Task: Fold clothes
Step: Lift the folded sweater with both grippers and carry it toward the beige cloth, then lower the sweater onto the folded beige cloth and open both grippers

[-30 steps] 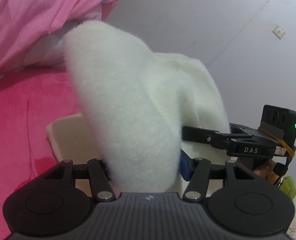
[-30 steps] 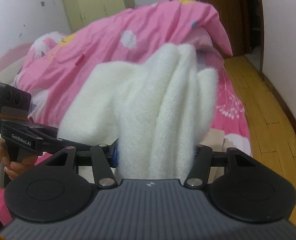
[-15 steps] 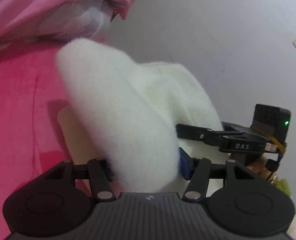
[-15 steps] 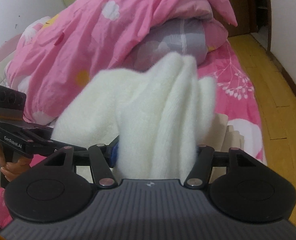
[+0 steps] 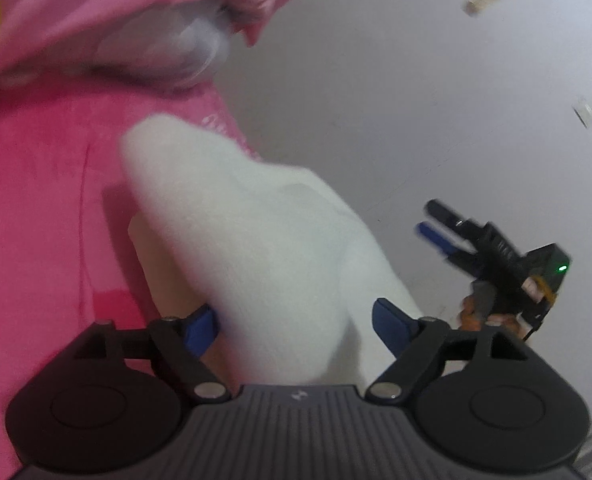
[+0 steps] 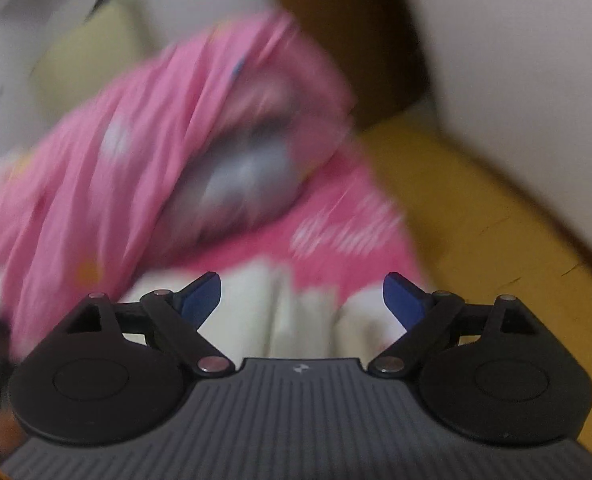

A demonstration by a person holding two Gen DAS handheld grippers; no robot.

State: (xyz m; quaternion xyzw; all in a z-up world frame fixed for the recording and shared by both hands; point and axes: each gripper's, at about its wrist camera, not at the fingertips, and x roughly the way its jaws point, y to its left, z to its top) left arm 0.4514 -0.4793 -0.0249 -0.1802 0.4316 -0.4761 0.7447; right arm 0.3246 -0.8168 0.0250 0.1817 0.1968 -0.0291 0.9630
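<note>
Pink bed [image 5: 44, 216] under white garment [image 5: 264, 264]; left tool [image 5: 294, 324] and right tool [image 6: 301, 300] both spread, released.

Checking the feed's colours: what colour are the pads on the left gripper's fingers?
Blue pads on black linkages, clearest in the left wrist view.

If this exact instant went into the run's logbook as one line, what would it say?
step: fold clothes | left gripper: open, white fleece garment between its fingers | right gripper: open, empty | garment on pink bed sheet | right view blurred

Two wrist cams, both low over the pink bed [image 5: 36, 208].
L faces wall [image 5: 435, 100]; R faces floor [image 6: 475, 208] (blurred).
</note>
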